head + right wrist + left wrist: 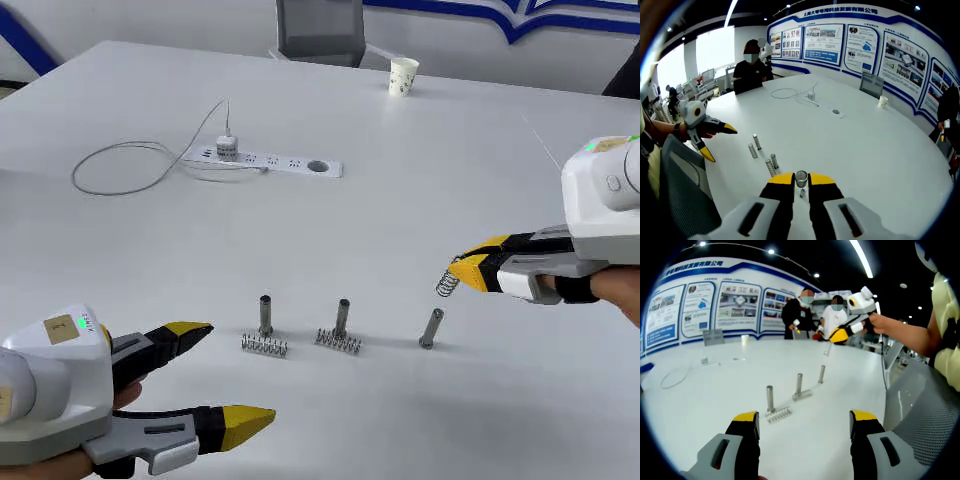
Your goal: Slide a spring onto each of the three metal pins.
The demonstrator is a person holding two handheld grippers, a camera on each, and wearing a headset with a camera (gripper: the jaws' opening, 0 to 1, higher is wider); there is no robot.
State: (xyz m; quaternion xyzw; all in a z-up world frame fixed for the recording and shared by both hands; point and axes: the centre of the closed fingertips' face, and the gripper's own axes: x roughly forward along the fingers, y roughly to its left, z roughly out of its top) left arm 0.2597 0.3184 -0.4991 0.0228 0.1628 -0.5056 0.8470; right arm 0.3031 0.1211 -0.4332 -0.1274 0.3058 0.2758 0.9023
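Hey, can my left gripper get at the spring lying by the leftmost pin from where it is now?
Probably yes. The left gripper is open, and the spring lies flat on bare table just ahead of it, on the near side of its pin, with nothing between.
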